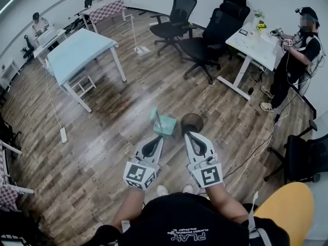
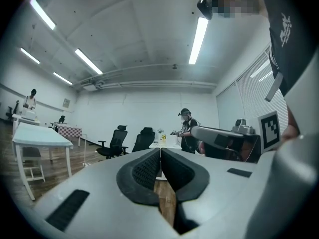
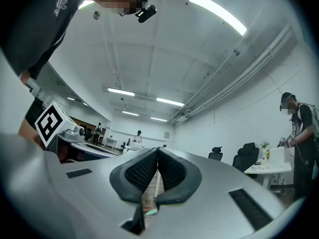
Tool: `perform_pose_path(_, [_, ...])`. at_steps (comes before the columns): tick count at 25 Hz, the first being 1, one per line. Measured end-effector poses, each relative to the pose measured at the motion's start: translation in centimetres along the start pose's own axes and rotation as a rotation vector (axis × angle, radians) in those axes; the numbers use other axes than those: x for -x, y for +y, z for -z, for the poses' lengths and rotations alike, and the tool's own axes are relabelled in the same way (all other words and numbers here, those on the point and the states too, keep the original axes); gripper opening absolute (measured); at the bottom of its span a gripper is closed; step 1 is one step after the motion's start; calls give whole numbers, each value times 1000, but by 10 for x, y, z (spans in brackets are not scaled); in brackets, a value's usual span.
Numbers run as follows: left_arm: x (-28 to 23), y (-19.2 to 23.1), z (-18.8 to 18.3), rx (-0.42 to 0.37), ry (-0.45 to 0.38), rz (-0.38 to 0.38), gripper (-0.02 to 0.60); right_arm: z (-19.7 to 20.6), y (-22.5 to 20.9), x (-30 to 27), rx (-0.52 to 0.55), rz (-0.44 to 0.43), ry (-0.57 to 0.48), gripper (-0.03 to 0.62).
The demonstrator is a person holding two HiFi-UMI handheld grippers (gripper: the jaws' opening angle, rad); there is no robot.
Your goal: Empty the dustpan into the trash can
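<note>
We find open wooden floor ahead and to the left of both tools. The nearest edges are the light blue table far left and the white desk far right, both well apart from the work. The teal dustpan stands on the floor just ahead of the two tips, with the dark round trash can just beside it on the right. The left gripper has its jaws pressed together with nothing between them. The right gripper, its tip near the can's rim, likewise shows its pads meeting at the tip. The head view alone shows dustpan and can whole. The right gripper view gives only a sliver of teal low in the gap, and the left gripper view shows neither, only a strip of floor. Black office chairs stand beyond. A person stands at the desk, and a cable trails across the floor to the right.
</note>
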State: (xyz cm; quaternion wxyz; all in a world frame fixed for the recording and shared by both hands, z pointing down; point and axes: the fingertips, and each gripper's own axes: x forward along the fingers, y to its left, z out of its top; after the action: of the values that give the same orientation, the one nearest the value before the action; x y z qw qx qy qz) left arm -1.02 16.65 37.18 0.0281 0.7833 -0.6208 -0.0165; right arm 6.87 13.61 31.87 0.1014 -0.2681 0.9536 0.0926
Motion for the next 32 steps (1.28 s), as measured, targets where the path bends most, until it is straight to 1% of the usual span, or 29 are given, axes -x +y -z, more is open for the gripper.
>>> perform_pose_path(4, [7, 10, 4, -14, 12, -3, 25, 3, 10, -7, -19, -6, -2, 23])
perform_pose_path(11, [25, 32, 10, -21, 21, 7, 25, 15, 30, -19, -1, 14, 22, 23])
perform_pose_path(14, [27, 43, 11, -28, 27, 12, 25, 18, 34, -27, 15, 25, 23, 23])
perform_pose_path(17, [25, 51, 16, -19, 30, 9, 25, 20, 34, -31, 19, 34, 26, 23])
perform_pose_path(21, [13, 57, 21, -5, 33, 14, 25, 29, 27, -32, 12, 49, 45, 23])
perform_pose_path(25, [-7, 65, 29, -11, 56, 11, 25, 44, 15, -42, -14, 41, 57, 23])
perform_pose_path(28, [-25, 75, 34, -20, 71, -6, 25, 57, 0, -58, -19, 35, 71, 23])
perform_pose_path(32, [-56, 92, 41, -53, 83, -48, 25, 73, -30, -79, -30, 41, 79, 23])
